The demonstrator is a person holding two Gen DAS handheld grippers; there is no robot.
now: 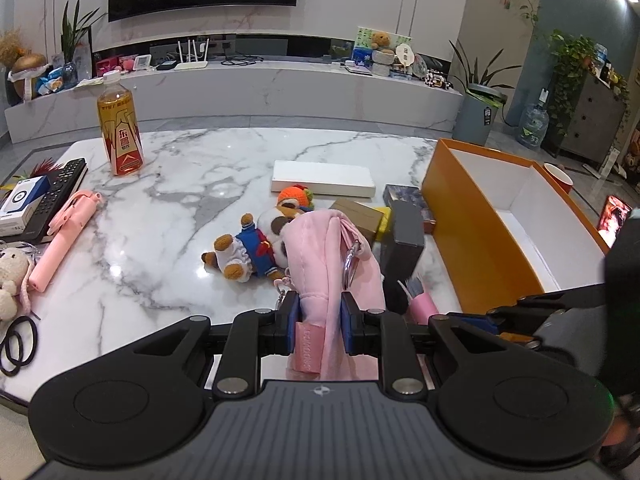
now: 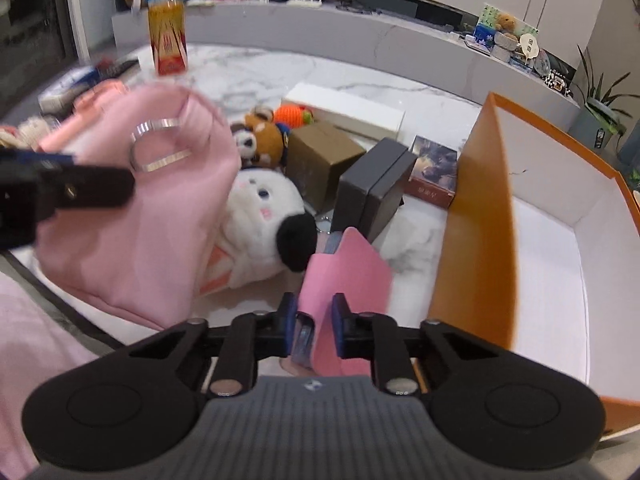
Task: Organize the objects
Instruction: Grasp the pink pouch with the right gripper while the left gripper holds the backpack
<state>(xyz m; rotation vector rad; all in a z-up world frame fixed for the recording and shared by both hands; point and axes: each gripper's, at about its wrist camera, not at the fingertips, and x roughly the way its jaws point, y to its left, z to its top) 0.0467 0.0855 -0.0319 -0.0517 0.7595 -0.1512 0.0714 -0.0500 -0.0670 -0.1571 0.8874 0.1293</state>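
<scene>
My left gripper [image 1: 320, 322] is shut on a pink cloth pouch [image 1: 332, 256] with a silver ring clip, held above the marble table's [image 1: 180, 208] front edge. The pouch also shows in the right wrist view [image 2: 132, 216], large at left. My right gripper [image 2: 314, 326] is shut on a small pink case [image 2: 346, 280], beside the open orange box [image 2: 476, 216] with a white inside. In the left wrist view the pink case [image 1: 422, 306] shows just right of the pouch, and the orange box [image 1: 480, 228] stands at the right.
A small bear doll [image 1: 244, 252], a white plush [image 2: 260, 216], brown [image 2: 316, 156] and grey [image 2: 374, 188] boxes, a white flat box [image 1: 322, 178] and a card box [image 2: 434, 172] lie mid-table. A drink bottle [image 1: 120, 128], pink selfie stick [image 1: 66, 236], remote [image 1: 60, 192] and hair ties [image 1: 18, 344] sit left.
</scene>
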